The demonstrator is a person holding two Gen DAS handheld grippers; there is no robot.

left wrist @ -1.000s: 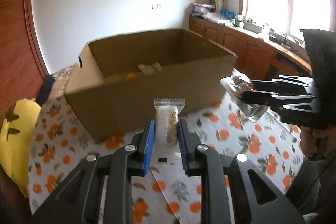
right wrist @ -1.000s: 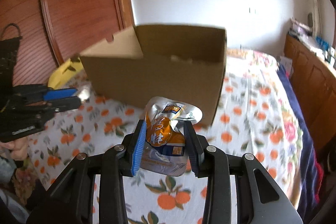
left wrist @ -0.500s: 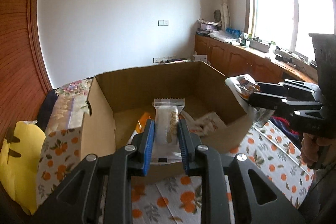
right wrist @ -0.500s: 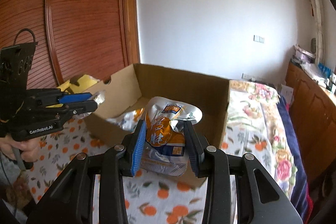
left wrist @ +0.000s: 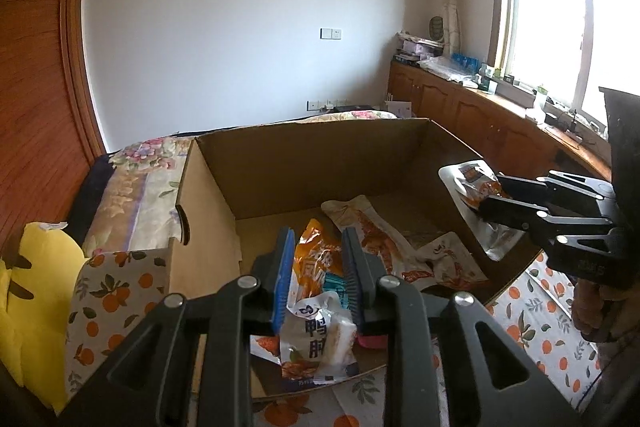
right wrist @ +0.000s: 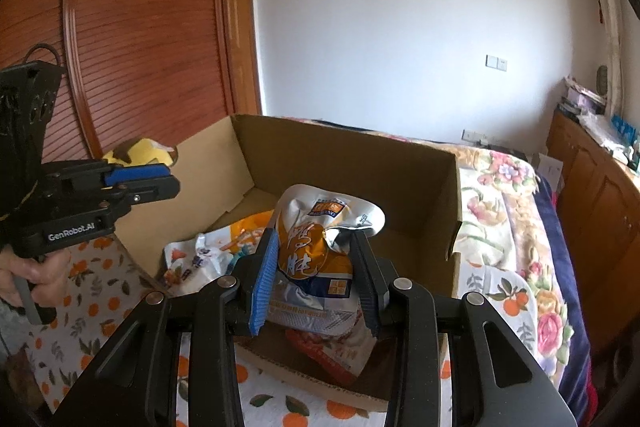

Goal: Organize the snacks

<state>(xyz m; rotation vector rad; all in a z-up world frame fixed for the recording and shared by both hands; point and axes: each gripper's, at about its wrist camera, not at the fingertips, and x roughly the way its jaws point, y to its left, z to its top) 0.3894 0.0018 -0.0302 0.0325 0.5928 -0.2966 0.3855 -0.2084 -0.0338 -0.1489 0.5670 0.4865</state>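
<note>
An open cardboard box (left wrist: 320,135) (right wrist: 344,147) sits on the bed with several snack packets in it, among them an orange packet (left wrist: 316,259) and a white packet (left wrist: 320,335). My left gripper (left wrist: 318,267) (right wrist: 168,183) hovers over the box's near left part. Its jaws are opening a little, with nothing between the pads. My right gripper (right wrist: 316,267) (left wrist: 492,199) is shut on a crumpled orange-and-silver pouch (right wrist: 316,239) (left wrist: 468,183), held above the box's near right corner.
The bedspread (left wrist: 540,327) has an orange-fruit print. A yellow plush toy (left wrist: 36,287) (right wrist: 140,151) lies left of the box. Wooden cabinets (left wrist: 480,115) run under the window at right, and a slatted wooden door (right wrist: 140,27) stands at left. A hand (right wrist: 36,275) holds the left gripper.
Both grippers moved forward and up from in front of the box to over its opening. The clear biscuit packet has left the left jaws. The right gripper still holds its pouch.
</note>
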